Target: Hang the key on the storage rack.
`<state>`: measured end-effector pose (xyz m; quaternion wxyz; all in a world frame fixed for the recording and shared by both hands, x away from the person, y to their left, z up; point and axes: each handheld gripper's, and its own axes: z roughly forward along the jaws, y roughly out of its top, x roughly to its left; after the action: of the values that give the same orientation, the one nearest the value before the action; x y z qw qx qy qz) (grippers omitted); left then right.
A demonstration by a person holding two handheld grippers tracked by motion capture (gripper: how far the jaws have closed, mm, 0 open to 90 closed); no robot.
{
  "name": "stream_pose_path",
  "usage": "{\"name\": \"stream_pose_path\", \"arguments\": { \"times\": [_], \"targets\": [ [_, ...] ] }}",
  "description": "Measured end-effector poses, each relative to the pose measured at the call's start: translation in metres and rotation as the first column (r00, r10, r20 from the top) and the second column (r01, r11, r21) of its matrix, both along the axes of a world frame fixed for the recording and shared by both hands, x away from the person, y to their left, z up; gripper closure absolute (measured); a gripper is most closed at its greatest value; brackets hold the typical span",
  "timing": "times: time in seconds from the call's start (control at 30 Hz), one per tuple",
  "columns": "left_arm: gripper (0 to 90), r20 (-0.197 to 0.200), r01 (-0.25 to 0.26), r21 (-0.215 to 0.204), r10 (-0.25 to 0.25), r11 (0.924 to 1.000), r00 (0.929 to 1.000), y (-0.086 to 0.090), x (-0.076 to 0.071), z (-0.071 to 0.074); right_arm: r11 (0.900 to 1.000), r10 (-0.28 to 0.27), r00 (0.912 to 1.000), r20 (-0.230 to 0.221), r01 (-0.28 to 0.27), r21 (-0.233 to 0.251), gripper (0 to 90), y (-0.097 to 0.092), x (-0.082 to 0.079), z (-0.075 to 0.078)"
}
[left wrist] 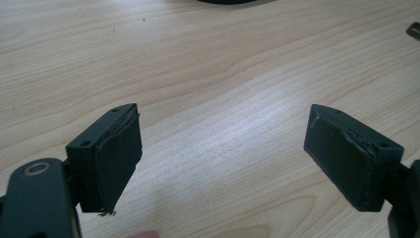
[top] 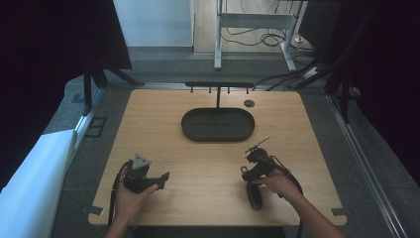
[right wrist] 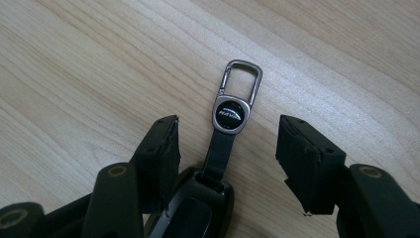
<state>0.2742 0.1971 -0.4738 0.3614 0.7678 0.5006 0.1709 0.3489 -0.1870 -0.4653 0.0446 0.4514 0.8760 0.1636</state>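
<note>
Black leather and brushed steel make up the car key fob (right wrist: 225, 148), a dark case with a short strap, a round metal badge and a silver carabiner clip, lying flat on the pale wood-grain counter (top: 163, 129). In the right gripper view it sits between the spread jaws of the right tool (right wrist: 228, 163), its long axis running straight along the tool's line of sight, case nearest the camera and clip farthest. Neither pad touches it, so the right tool is released, jaws wide with the fob in the gap. In the high view the fob (top: 254, 194) lies on the near right part of the counter, under the right hand. The left tool (left wrist: 223, 158) is also released, jaws apart over bare wood, well apart from the fob. The right hand is plainly the nearer; closing across the strap or case looks like the coming move. An oval black tray (top: 218, 124) sits farther back, centre.
</note>
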Motion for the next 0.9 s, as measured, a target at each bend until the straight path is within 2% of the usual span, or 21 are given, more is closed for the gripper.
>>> {"name": "stream_pose_path", "arguments": {
  "times": [0.43,0.57,0.9],
  "targets": [
    [15.4,0.002,-0.002,0.002,0.002,1.0,1.0,0.0,0.001,0.0,0.9998,-0.007,0.9999,-0.009,0.007,-0.021,42.8,-0.001,-0.002,-0.002],
    [15.4,0.002,-0.004,0.002,0.004,1.0,1.0,0.0,0.001,0.0,0.9986,0.001,0.9997,-0.023,-0.002,-0.052,46.5,0.004,-0.002,-0.006],
    [15.4,0.003,-0.008,0.002,0.008,1.0,1.0,0.002,0.001,0.001,0.9935,-0.017,0.9995,-0.028,0.013,-0.113,56.9,0.012,0.002,-0.014]
  ]
}}
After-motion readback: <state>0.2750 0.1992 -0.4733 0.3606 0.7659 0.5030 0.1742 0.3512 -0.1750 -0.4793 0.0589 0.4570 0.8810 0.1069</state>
